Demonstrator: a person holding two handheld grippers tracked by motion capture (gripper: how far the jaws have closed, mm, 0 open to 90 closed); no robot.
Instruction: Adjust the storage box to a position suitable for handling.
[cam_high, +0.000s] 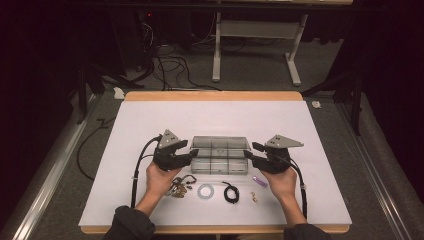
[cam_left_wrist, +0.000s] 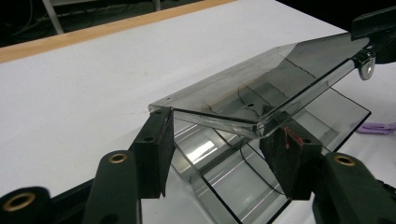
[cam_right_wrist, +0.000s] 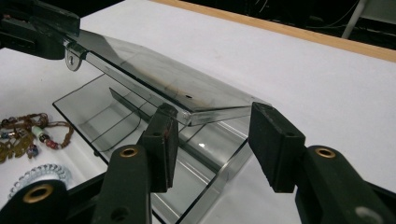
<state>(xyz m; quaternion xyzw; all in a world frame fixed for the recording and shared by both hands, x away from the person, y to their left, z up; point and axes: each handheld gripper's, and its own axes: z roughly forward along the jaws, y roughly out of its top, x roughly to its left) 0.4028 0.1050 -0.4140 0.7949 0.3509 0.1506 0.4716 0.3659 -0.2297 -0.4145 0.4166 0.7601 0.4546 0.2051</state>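
We have the smoky clear plastic compartment box (cam_high: 220, 156) mid-bench (cam_high: 150, 120), its hinged lid (cam_left_wrist: 261, 88) tilted up. Left tongs (cam_high: 192, 152) clamp one end of the lid, pads (cam_left_wrist: 156, 140) on both edges. Right tongs (cam_high: 252, 152) sit at the other end: near pad (cam_right_wrist: 163, 135) touches the lid edge, far pad stands clear, so apart. In front of the box: brown beaded bracelet tangle (cam_high: 181, 185), clear coil hair tie (cam_high: 205, 191), black cord loop (cam_high: 230, 192), purple clip (cam_high: 259, 182), small pale trinket (cam_high: 254, 197). All clear of the lid.
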